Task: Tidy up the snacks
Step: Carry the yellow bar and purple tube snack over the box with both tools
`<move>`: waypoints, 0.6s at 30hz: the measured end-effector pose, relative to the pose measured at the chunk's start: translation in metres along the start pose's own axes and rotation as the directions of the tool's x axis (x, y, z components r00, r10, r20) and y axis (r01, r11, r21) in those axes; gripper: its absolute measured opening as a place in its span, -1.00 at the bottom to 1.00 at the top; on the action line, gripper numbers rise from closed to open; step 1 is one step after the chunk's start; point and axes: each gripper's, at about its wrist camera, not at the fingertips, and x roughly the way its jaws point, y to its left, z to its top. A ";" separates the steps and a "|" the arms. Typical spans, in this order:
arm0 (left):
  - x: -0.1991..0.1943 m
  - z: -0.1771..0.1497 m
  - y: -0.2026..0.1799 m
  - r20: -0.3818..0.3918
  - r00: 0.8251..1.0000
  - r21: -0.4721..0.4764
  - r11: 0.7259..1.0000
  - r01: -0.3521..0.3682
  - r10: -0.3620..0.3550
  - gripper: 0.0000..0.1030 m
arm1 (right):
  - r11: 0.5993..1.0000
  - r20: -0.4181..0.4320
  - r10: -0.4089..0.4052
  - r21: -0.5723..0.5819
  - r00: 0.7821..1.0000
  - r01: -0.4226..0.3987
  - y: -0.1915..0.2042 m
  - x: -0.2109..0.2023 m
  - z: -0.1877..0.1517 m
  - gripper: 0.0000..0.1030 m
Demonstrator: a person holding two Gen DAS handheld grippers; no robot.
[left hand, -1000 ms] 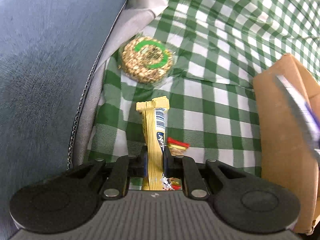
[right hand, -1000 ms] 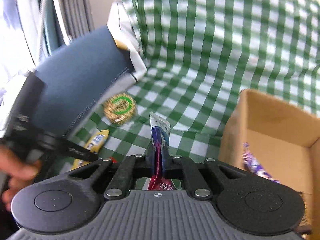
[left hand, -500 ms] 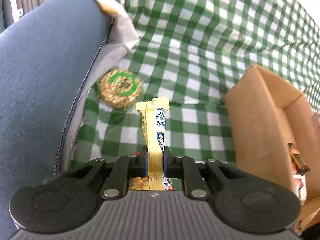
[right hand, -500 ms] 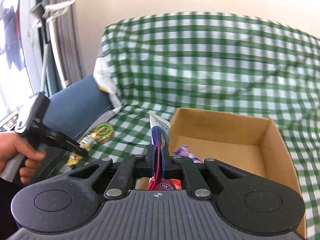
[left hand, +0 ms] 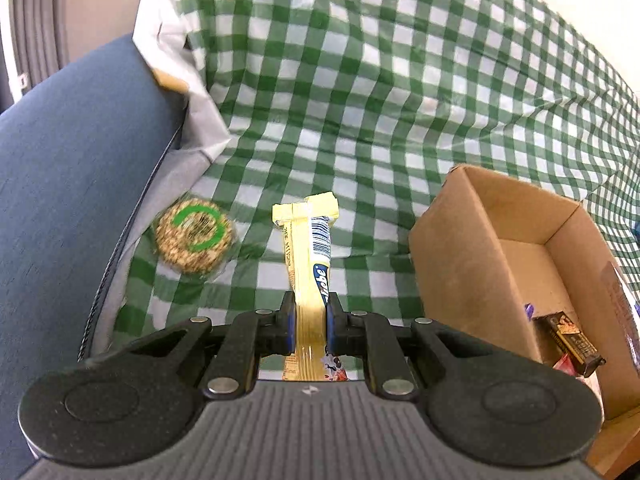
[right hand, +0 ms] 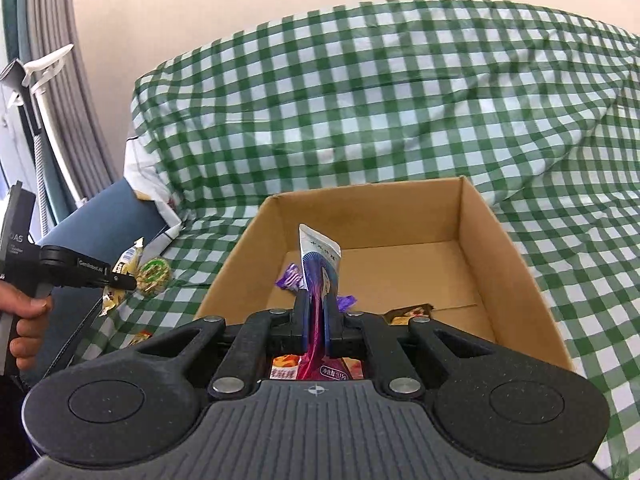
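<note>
Left gripper (left hand: 311, 320) clamped on a yellow snack bar (left hand: 308, 264), held upright between the blue-lined fingers, wrapper end crimped at the top and a barcode panel facing right. Beyond it, lying on the green-and-white checked cloth (left hand: 360, 80), a round seeded cracker (left hand: 195, 235) in clear wrap with a green ring printed on top, just beside the grey piped edge of a blue cushion (left hand: 72, 200). To the right, an open cardboard box (left hand: 472, 264), near but apart from the held bar; inside it, a dark brown chocolate bar (left hand: 570, 338) and a scrap of purple wrapper, partly hidden by the box wall. Right gripper (right hand: 316, 320) shut tight on a red and blue sachet (right hand: 320, 276), standing upright, white top corner tilted a little right, poised above the near side of the same cardboard box (right hand: 504, 248). Down in the box, a purple-wrapped candy (right hand: 290, 282) just behind the sachet, a brown bar (right hand: 412, 314) to the right of the fingers, and an orange-printed packet (right hand: 286, 366) glimpsed under the gripper body. At far left of the right wrist view, a hand (right hand: 24, 320) around a black handle, the yellow bar and the round cracker small beside it, over the checked cloth. Whether the box rests on a sofa or a bed, hard to tell under the cloth.
</note>
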 end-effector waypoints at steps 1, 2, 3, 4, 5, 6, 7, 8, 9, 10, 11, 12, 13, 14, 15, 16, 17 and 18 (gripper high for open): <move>-0.001 0.000 -0.003 0.013 1.000 0.008 1.000 0.003 -0.003 -0.71 | 1.000 0.005 -0.007 0.000 1.000 0.007 -0.001 0.000 0.000 -0.87; -0.002 0.001 -0.007 0.029 1.000 0.018 1.000 0.006 -0.007 -0.71 | 1.000 0.009 -0.014 -0.003 1.000 0.014 -0.002 -0.001 0.000 -0.87; -0.003 0.002 -0.010 0.043 0.999 0.027 1.000 0.010 -0.011 -0.71 | 1.000 0.012 -0.022 -0.007 1.000 0.022 -0.002 -0.001 0.000 -0.87; -0.005 0.002 -0.013 0.057 0.998 0.036 0.999 0.014 -0.016 -0.71 | 0.999 0.018 -0.029 -0.012 0.999 0.029 -0.002 -0.002 0.000 -0.87; -0.006 0.002 -0.017 0.070 0.997 0.045 0.999 0.019 -0.022 -0.71 | 0.999 0.026 -0.036 -0.017 0.999 0.037 -0.002 -0.003 0.000 -0.87; -0.007 0.003 -0.020 0.083 0.996 0.053 0.998 0.026 -0.031 -0.71 | 0.999 0.033 -0.041 -0.020 0.999 0.042 -0.001 -0.003 0.000 -0.87; -0.009 0.003 -0.023 0.094 0.995 0.059 0.998 0.036 -0.041 -0.71 | 0.999 0.041 -0.045 -0.023 0.998 0.046 -0.001 -0.003 0.000 -0.87; -0.010 0.003 -0.026 0.105 0.993 0.062 0.997 0.046 -0.053 -0.71 | 0.998 0.046 -0.049 -0.025 0.998 0.050 -0.001 -0.004 0.000 -0.87; -0.011 0.004 -0.029 0.116 0.991 0.065 0.996 0.058 -0.065 -0.71 | 0.998 0.052 -0.053 -0.025 0.997 0.054 -0.001 -0.005 0.000 -0.87; -0.013 0.004 -0.031 0.126 0.989 0.067 0.995 0.068 -0.077 -0.71 | 0.998 0.056 -0.055 -0.024 0.997 0.057 -0.001 -0.006 0.000 -0.87; -0.015 0.005 -0.034 0.137 0.987 0.072 0.994 0.079 -0.088 -0.71 | 0.998 0.059 -0.059 -0.024 0.996 0.061 -0.001 -0.006 0.000 -0.87; -0.018 0.004 -0.035 0.147 0.984 0.077 0.993 0.087 -0.098 -0.71 | 0.998 0.061 -0.063 -0.024 0.996 0.065 -0.001 -0.006 -0.001 -0.87; -0.020 0.004 -0.038 0.160 0.981 0.086 0.992 0.093 -0.106 -0.71 | 0.997 0.063 -0.067 -0.024 0.996 0.069 -0.001 -0.005 -0.001 -0.87; -0.023 0.003 -0.041 0.175 0.978 0.098 0.991 0.095 -0.111 -0.71 | 0.997 0.065 -0.072 -0.025 0.995 0.073 0.000 -0.005 -0.001 -0.87; -0.025 0.003 -0.045 0.186 0.976 0.108 0.989 0.099 -0.118 -0.71 | 0.997 0.066 -0.075 -0.027 0.995 0.077 0.000 -0.004 -0.001 -0.87; -0.028 0.002 -0.048 0.197 0.972 0.117 0.987 0.107 -0.129 -0.71 | 0.996 0.067 -0.079 -0.029 0.995 0.081 0.001 -0.004 -0.001 -0.87; -0.029 0.003 -0.050 0.205 0.969 0.124 0.986 0.113 -0.137 -0.71 | 0.996 0.068 -0.082 -0.030 0.994 0.084 0.001 -0.003 -0.001 -0.87; -0.030 0.002 -0.053 0.212 0.966 0.132 0.984 0.119 -0.145 -0.71 | 0.995 0.069 -0.087 -0.032 0.994 0.089 0.002 -0.003 -0.001 -0.87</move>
